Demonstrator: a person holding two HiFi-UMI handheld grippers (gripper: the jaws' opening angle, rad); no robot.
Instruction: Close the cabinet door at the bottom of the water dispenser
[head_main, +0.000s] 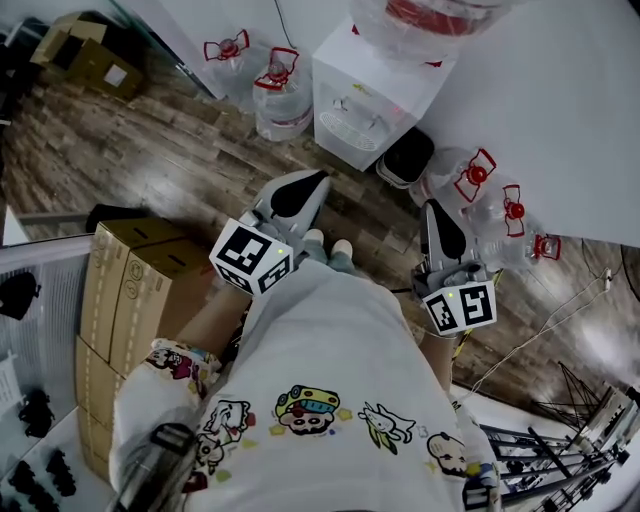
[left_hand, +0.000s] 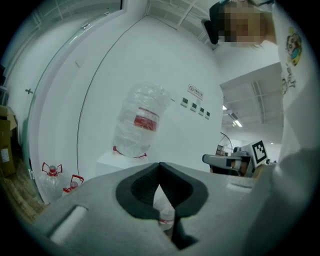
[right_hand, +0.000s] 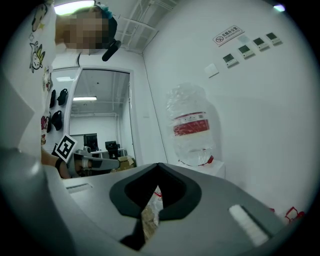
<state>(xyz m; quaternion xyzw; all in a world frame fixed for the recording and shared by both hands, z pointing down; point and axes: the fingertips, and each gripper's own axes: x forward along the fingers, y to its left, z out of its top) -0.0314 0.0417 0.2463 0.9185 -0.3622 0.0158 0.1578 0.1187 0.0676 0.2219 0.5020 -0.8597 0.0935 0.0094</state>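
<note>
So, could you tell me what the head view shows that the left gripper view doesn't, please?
Only the head view: the left gripper from outside, its marker cube, and a dark opening at the foot of the water dispenser. Only the left gripper view: a wall sign and that gripper's shut, empty jaws. Both: the dispenser, its bottle, spare bottles and the right gripper.

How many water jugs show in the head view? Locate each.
6 jugs: one atop the dispenser, two left of it, three right of it; more may hide.
</note>
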